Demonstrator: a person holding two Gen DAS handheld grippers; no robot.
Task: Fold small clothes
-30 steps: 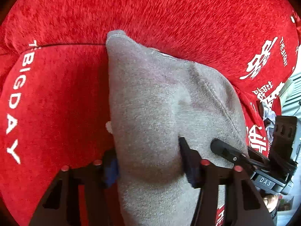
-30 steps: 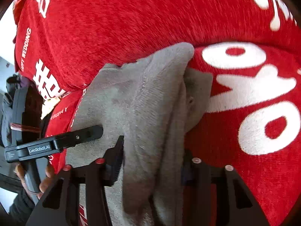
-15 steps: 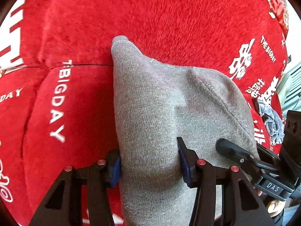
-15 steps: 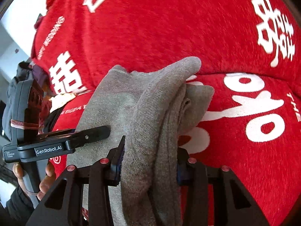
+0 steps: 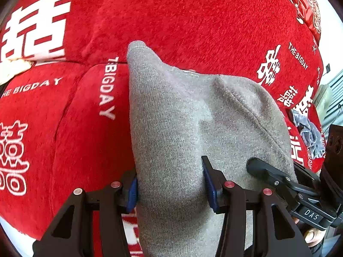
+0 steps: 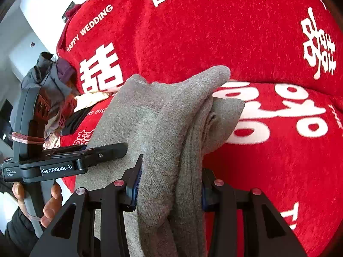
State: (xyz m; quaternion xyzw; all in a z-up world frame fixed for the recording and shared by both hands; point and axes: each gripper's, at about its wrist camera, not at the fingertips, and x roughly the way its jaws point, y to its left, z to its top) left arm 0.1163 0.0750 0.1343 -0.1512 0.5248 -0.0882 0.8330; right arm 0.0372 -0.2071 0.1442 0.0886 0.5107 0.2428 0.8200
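Observation:
A grey knitted garment (image 5: 193, 124) hangs between both grippers above a red sofa cover. My left gripper (image 5: 171, 190) is shut on one bunched end of it, blue pads pressing the cloth on both sides. My right gripper (image 6: 169, 188) is shut on the other end, where the grey garment (image 6: 171, 117) lies in several folded layers with a corner drooping to the right. The right gripper's finger (image 5: 270, 175) shows at the lower right of the left wrist view. In the right wrist view the left gripper's finger (image 6: 103, 154) lies against the cloth, held by a hand (image 6: 49, 205).
A red plush cover (image 5: 193, 21) with white characters and lettering fills the background over the sofa seat and back. A grey-blue crumpled cloth (image 5: 308, 135) lies at the far right. More dark clothes (image 6: 51, 75) are piled at the left beyond the sofa.
Both grippers have risen and drawn back with the grey garment, so more of the red cover and its lettering shows. The grip on the cloth looks the same.

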